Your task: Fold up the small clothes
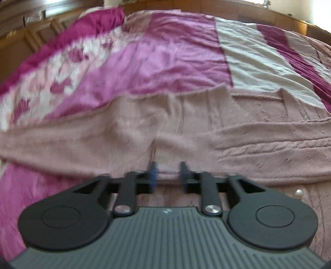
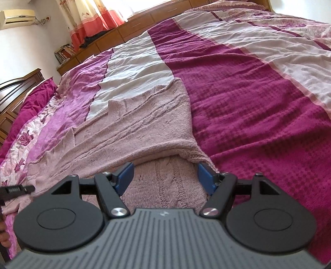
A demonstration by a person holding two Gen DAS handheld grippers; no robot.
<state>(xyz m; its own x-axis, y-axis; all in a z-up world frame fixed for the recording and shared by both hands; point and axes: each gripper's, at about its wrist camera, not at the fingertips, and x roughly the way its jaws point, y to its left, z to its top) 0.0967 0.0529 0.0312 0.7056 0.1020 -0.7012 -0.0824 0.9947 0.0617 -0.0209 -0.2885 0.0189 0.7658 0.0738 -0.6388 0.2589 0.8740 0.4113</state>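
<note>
A pale pink knitted sweater (image 1: 186, 132) lies spread on the bed, part of it folded over itself. My left gripper (image 1: 168, 172) is low over its near folded edge, its blue pads (image 1: 153, 172) a narrow gap apart with knit between them; the view is blurred. My right gripper (image 2: 164, 175) is open, its blue pads (image 2: 125, 178) wide apart just in front of the sweater's (image 2: 132, 128) folded edge, with a lower knit layer showing between them. A pearl button (image 1: 298, 194) sits on the knit at the right.
The bed has a purple, magenta and white striped cover (image 2: 258, 93). Wooden cabinets (image 2: 128, 31) and curtains (image 2: 89, 18) stand beyond the far edge, and a dark wooden headboard (image 2: 18, 87) is at the left. Part of the left gripper (image 2: 16, 189) shows at the left edge.
</note>
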